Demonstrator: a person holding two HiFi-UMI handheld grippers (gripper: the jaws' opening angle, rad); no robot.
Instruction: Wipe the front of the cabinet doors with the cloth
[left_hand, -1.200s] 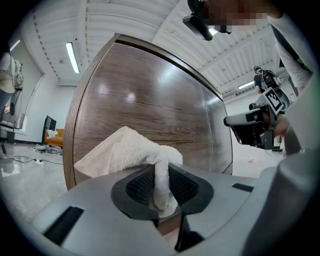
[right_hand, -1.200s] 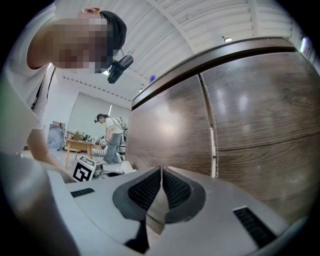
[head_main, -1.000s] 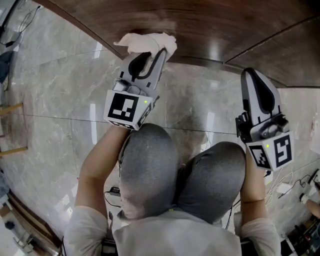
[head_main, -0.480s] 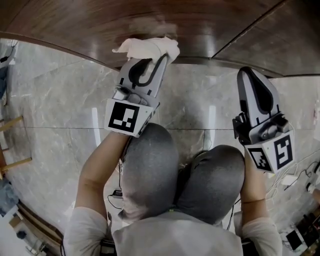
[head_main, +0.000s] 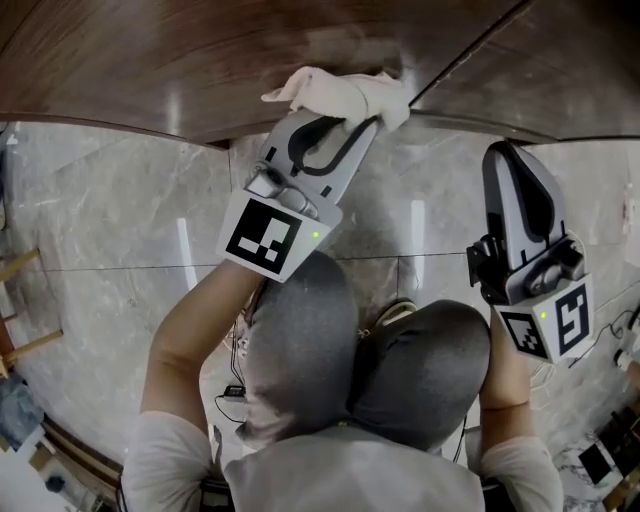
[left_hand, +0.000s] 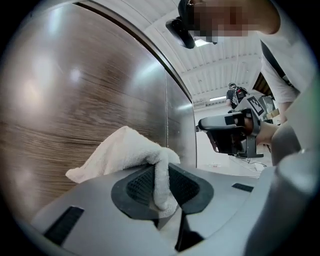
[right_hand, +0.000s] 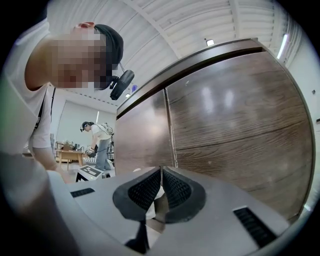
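A white cloth (head_main: 347, 96) (left_hand: 131, 152) is pinched in my left gripper (head_main: 355, 115) (left_hand: 162, 187), which is shut on it. The cloth presses against the dark wood cabinet door (head_main: 200, 50) (left_hand: 65, 110) just left of the seam between two doors (head_main: 465, 55) (left_hand: 165, 115). My right gripper (head_main: 512, 155) (right_hand: 161, 187) hangs back from the right door (right_hand: 235, 130), its jaws shut with nothing between them. It shows in the left gripper view as the right gripper (left_hand: 230, 132) beside the cabinet.
Grey marble floor (head_main: 120, 220) runs below the cabinet. My knees (head_main: 370, 350) are under the grippers. Cables and small devices (head_main: 610, 360) lie on the floor at the right. Another person (right_hand: 102, 137) stands far off by a table.
My left gripper has slid the cloth to the right along the door, toward the seam. The cabinet has come closer in the head view. The right gripper has barely moved.
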